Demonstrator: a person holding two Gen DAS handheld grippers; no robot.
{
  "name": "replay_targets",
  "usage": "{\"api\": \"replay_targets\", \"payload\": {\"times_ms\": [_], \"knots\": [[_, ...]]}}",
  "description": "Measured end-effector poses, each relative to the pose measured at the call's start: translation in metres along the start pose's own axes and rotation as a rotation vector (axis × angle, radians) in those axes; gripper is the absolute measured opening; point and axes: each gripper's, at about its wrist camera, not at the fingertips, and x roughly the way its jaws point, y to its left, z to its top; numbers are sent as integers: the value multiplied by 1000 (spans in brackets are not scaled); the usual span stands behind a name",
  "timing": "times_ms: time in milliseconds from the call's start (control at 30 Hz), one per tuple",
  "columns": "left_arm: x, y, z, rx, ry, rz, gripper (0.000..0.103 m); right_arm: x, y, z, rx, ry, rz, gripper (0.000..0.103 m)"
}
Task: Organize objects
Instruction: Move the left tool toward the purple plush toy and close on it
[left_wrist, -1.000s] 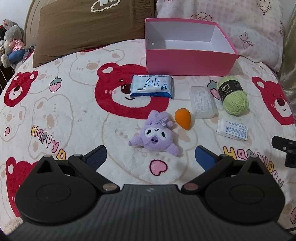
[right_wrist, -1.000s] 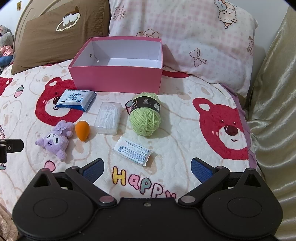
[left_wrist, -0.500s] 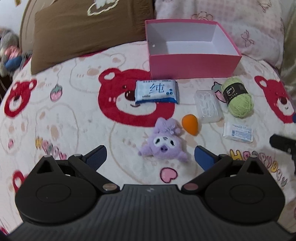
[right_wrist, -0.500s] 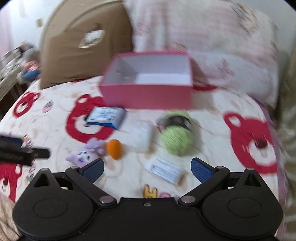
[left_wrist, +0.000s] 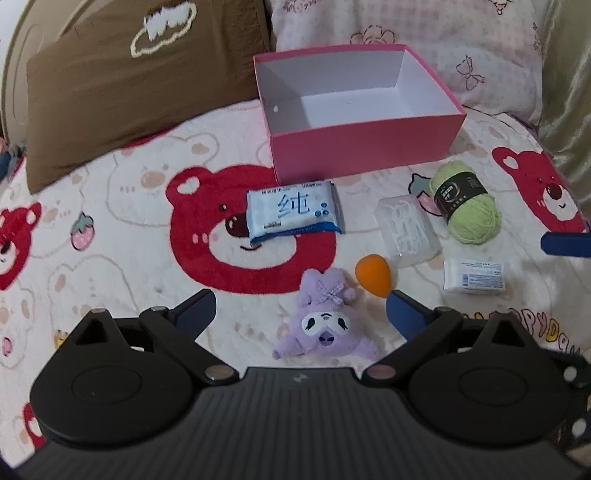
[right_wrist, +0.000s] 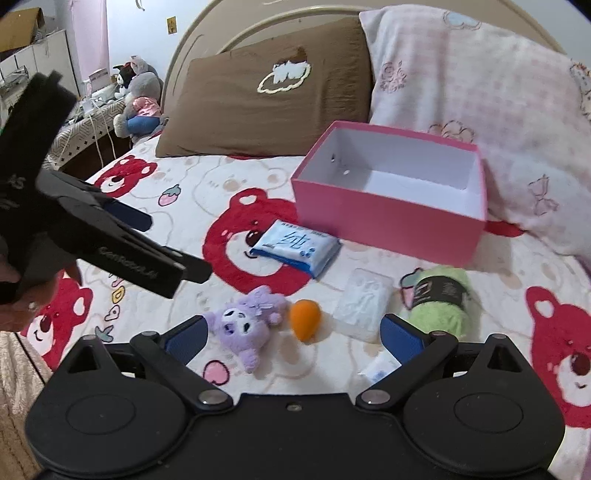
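The open pink cardboard box (left_wrist: 364, 147) is sitting at the back of the bear-print blanket (left_wrist: 122, 236), against the pillows, with bare blanket lying free to the left. The left gripper (left_wrist: 301, 314) is hovering with jaws spread, the purple plush toy (left_wrist: 325, 325) lying between them. The right gripper (right_wrist: 293, 334) is also gaping, empty, facing the orange egg-shaped sponge (right_wrist: 304, 319).
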Motion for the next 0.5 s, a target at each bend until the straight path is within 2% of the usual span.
{"api": "replay_targets", "payload": {"times_ms": [133,267,333,433,500], "knots": [[15,15,-10,-58,31,-56,99,10,8,-6,-27,-8,43,100],[24,31,-24,-139,75,-136,99,14,13,-3,4,6,127,100],[25,35,-30,-145,65,-131,99,14,16,2,-14,10,144,100],[29,34,-35,-111,45,-80,99,20,20,4,-39,25,157,100],[33,36,-37,-104,49,-82,99,28,23,1,-50,49,158,100]]}}
